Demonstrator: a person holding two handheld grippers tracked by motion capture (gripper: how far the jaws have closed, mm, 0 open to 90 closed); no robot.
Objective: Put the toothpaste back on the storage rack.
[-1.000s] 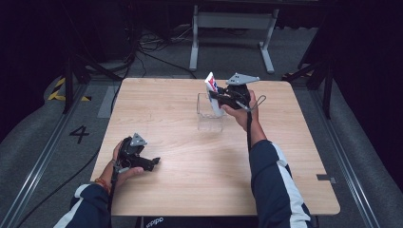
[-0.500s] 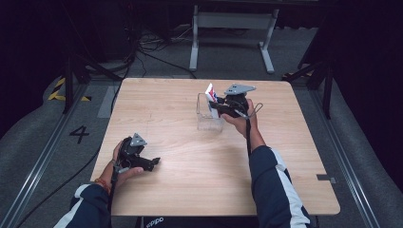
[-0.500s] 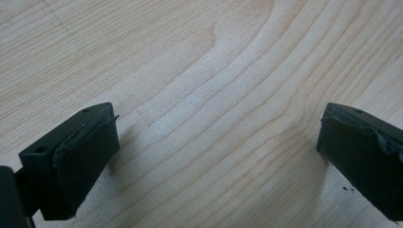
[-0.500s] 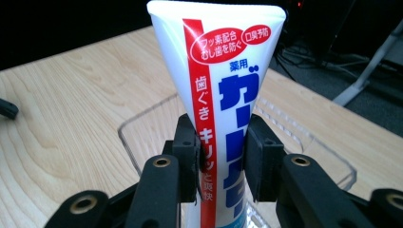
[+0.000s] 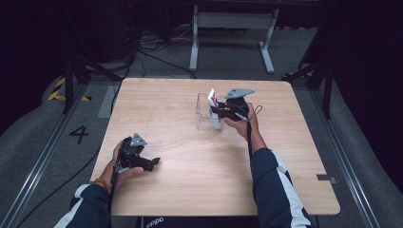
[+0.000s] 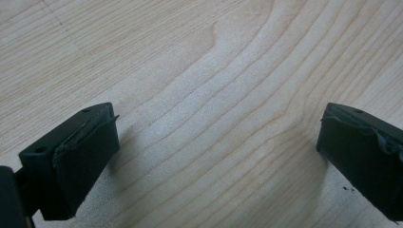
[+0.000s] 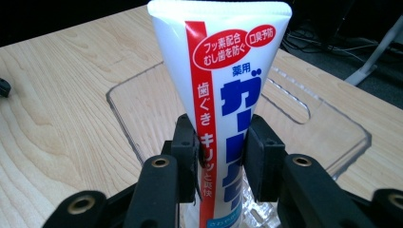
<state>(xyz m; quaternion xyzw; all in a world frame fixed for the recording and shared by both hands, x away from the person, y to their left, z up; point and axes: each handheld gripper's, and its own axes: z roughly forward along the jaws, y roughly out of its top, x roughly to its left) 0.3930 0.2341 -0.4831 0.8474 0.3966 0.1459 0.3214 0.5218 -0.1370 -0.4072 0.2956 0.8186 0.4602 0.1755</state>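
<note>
Left gripper (image 5: pixel 153 163): low over bare table (image 5: pixel 157 109) near the front left edge, unmoved over the last second; jaws wide apart, nothing between them.

Clear bin (image 5: pixel 203 113): mid-table, right of centre.

Toothpaste tube (image 7: pixel 223 95): upright, lower end inside the bin.

Right gripper (image 7: pixel 221 156): clamped on the tube's lower half, shifted slightly lower into the bin; placement judged nearly complete, release pending.

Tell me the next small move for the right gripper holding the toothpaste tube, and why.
Probably lower it a little further, then open. The right gripper is shut on the toothpaste tube, which stands upright inside the clear container. Its bottom end is hidden, so I can't confirm that it rests on the floor.
</note>
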